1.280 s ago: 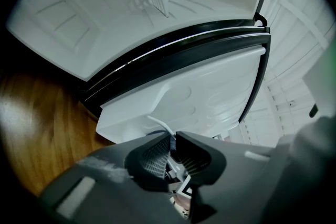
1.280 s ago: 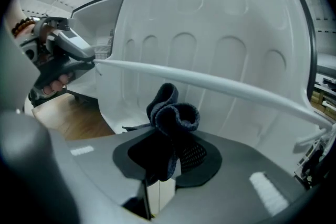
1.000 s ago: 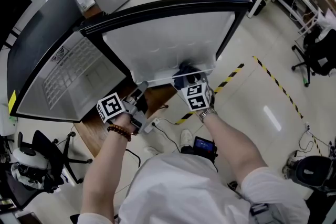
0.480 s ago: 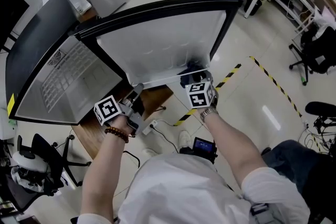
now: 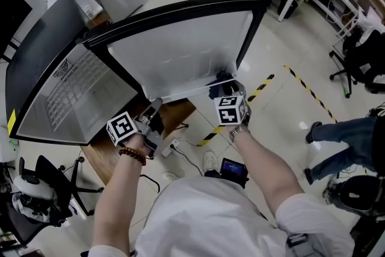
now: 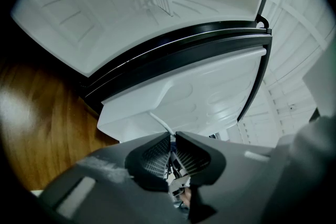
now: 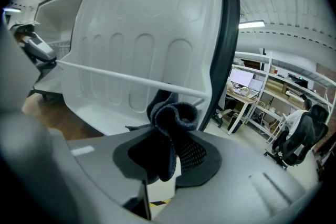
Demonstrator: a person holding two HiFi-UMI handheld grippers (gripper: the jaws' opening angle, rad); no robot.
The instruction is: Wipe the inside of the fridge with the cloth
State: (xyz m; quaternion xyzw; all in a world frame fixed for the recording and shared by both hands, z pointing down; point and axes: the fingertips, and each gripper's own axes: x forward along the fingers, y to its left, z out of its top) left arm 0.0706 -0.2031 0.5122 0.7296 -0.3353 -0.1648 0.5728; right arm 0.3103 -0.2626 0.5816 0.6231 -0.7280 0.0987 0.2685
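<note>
Pale workshop floor (image 5: 283,33) with a yellow-and-black stripe beyond the open fridge door (image 5: 180,51); desks and chairs farther off behind the door.

Right gripper (image 7: 168,150): clamped on a bunched dark cloth (image 7: 170,120), jaws kept partly apart by its thickness. Wad left sticking out ahead of the pads, likely so that soft fabric and not plastic meets the door lining. Poised right at the white rail (image 7: 131,80) along the bottom of the door, cloth touching or just short of it; cannot tell which.

Left gripper (image 6: 172,150): pads almost pressed together, only a thin slit, nothing between. Hovers close by the hinge-side bottom corner of the door, no contact seen; probably parked there to stay out of the wiping path.

Left of the door: fridge body (image 5: 42,108) standing open, wire shelf (image 5: 78,81) inside, wooden top (image 6: 37,113) underneath.

Apparently doing the door lining first; body, by the look of it, not yet wiped.
</note>
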